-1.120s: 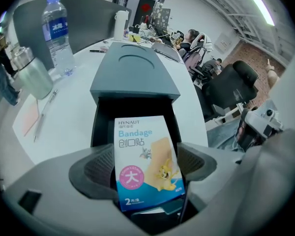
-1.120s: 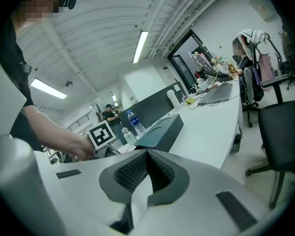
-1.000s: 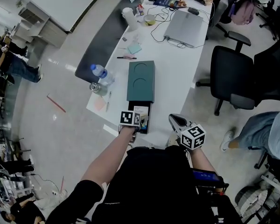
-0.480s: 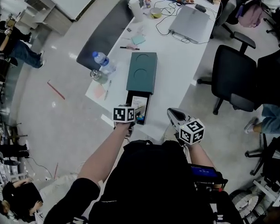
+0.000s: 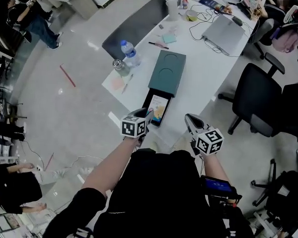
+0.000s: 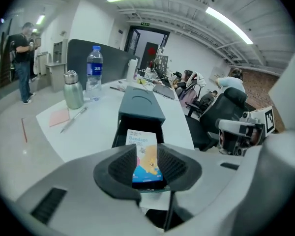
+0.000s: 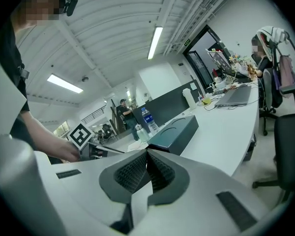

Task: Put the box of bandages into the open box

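The bandage box (image 5: 159, 108), white and blue with a cartoon print, lies flat in the black pull-out tray (image 5: 156, 92) of the dark green box (image 5: 168, 73). My left gripper (image 5: 149, 116) hovers just above the tray's near end. Its jaws have just been closing and stand narrowly open with nothing gripped. In the left gripper view the bandage box (image 6: 140, 140) shows through the gap of the left gripper (image 6: 146, 154), down in the tray (image 6: 119, 132). My right gripper (image 5: 191, 123) waits off the table's near edge, shut on nothing, and the right gripper (image 7: 146, 162) looks toward the green box (image 7: 174, 132).
A water bottle (image 5: 130, 53) and a metal flask (image 5: 120, 66) stand left of the green box, with a pen and sticky notes nearby. A laptop (image 5: 223, 31) with cables lies farther back. A black office chair (image 5: 260, 98) stands to the right of the table.
My left gripper has lifted back from the tray's near end and its jaws are narrower. The bandage box stays in the tray, now more uncovered. The right gripper has hardly moved.
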`<state>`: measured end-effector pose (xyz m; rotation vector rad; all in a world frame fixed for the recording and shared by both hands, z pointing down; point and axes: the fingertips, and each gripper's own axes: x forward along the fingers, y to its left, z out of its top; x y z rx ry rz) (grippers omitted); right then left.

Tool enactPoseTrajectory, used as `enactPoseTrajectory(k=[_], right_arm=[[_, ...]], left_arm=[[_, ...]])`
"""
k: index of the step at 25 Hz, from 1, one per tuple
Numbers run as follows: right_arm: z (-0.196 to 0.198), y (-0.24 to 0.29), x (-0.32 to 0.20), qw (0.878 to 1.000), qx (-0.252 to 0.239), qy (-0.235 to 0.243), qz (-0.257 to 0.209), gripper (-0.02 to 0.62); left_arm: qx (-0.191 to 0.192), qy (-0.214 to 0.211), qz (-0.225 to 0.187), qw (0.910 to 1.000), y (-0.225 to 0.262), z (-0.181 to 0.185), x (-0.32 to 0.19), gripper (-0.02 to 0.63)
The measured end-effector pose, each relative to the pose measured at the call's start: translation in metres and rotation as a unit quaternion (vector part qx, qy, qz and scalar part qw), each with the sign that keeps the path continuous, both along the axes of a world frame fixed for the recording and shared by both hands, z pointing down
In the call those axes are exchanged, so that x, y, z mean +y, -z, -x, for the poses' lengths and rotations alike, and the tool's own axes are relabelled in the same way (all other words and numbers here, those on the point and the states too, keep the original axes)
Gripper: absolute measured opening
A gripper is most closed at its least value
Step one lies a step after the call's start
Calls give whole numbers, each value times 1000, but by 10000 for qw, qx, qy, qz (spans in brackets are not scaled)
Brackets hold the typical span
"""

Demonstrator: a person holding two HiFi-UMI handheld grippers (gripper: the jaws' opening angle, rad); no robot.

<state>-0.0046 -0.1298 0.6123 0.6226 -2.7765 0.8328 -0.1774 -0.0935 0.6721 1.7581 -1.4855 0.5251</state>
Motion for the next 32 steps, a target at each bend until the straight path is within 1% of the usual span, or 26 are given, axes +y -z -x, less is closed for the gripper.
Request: enactPoseTrajectory(k=[3,6,8,15,20,24,28,32], right_arm=[[8,4,0,9998,31,79,-163,24],[20,11,8,9993,51,140,-340,24],[28,16,16,9987,56,169,-472,25],[49,37,51,9960,153,122,-874,23],[59,47,78,9949,265,-23,-973,23],[67,47,99,9943,364,-123,-994,23],[83,47,108,9926,377,-170,-1140,23],[92,56,121,9917,478,-225,-1173,23]], left_arm=[[65,268,-387,9989,11,13,8,65],[93,348,-738,9966,25,24,21,23],[77,325,-947,9949,35,32,31,12],[136,163,-1503,9884,60,55,77,8],[339,23,-1769,9836,72,67,105,8],[415,-147,-1880,9812,73,73,121,8],[430,-280,-1997,9785,72,86,126,8],[389,-392,-1925,9797,77,93,131,8]])
